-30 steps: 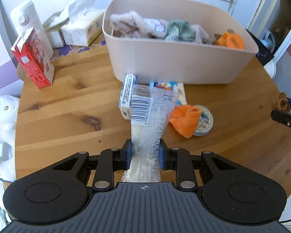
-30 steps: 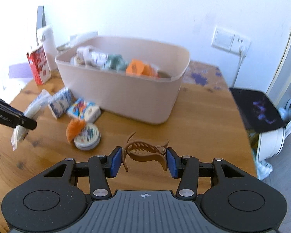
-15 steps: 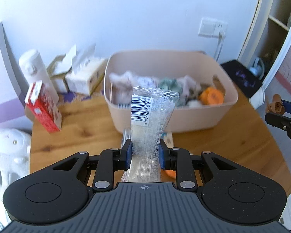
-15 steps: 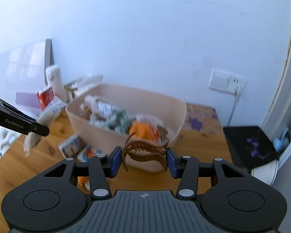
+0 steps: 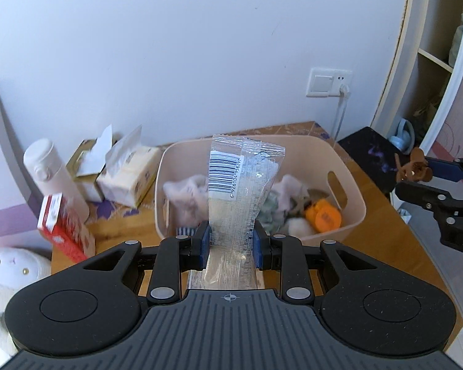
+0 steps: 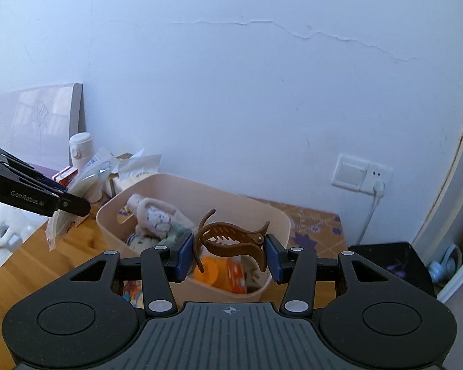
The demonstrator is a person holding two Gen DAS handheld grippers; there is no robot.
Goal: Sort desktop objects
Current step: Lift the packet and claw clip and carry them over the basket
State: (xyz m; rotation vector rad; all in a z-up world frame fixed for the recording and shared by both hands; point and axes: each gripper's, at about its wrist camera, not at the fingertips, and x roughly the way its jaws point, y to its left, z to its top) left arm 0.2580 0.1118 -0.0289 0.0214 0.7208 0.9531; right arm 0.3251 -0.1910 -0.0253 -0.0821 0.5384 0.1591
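My left gripper (image 5: 230, 245) is shut on a clear plastic packet (image 5: 238, 191) with a barcode, held upright in the air in front of the beige bin (image 5: 348, 225). My right gripper (image 6: 228, 254) is shut on a brown hair claw clip (image 6: 231, 239), held above the bin's near rim (image 6: 200, 283). The bin holds soft cloth items and an orange round thing (image 5: 322, 215). From the right wrist view the left gripper (image 6: 66, 205) and its packet (image 6: 74, 197) hang left of the bin. In the left wrist view the right gripper (image 5: 416, 178) with the clip (image 5: 413, 169) shows at the right edge.
On the wooden table (image 5: 382, 237) stand a white flask (image 5: 54, 178), tissue boxes (image 5: 123, 175) and a red carton (image 5: 61, 228) left of the bin. A white plush toy (image 5: 6, 268) lies at far left. A wall socket (image 5: 328, 81) and black stool (image 6: 389, 262) are at right.
Both grippers have risen and tipped up with their loads, so the bin sits lower and farther in view and more wall shows. Neither grip has changed.
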